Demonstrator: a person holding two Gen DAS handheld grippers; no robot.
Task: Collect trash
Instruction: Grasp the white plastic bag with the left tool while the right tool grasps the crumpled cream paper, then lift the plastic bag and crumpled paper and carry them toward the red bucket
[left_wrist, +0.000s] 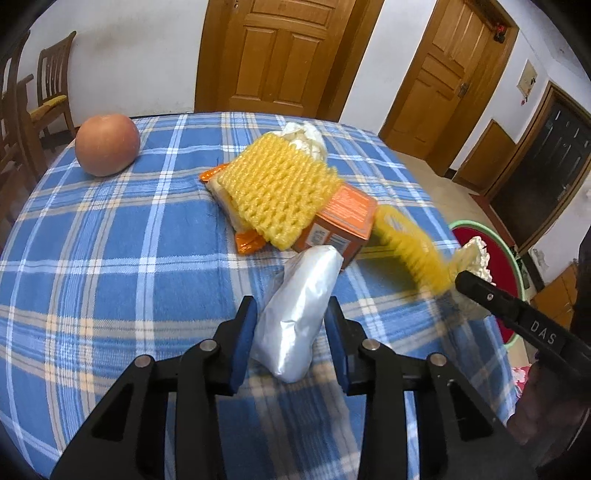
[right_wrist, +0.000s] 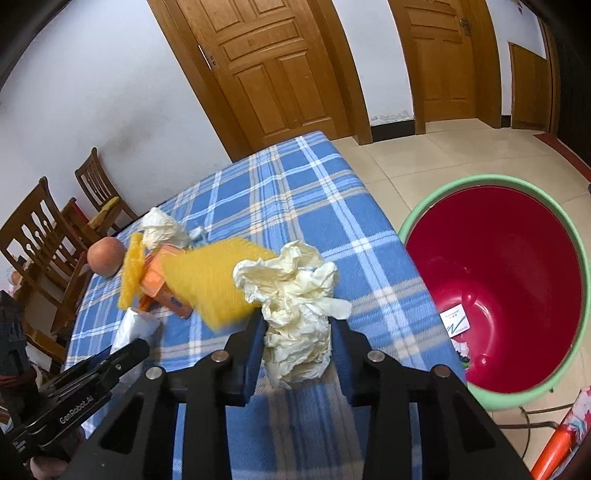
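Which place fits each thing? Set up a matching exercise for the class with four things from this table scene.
Things:
1. crumpled white tissue wad
2. silvery plastic packet
3. round reddish apple
4. red tub with green rim

Places:
A. far table corner, alone
B. on the floor beside the table
C. in the right claw
D. in the left claw

Pairs: 1-C, 2-D, 3-A, 4-B
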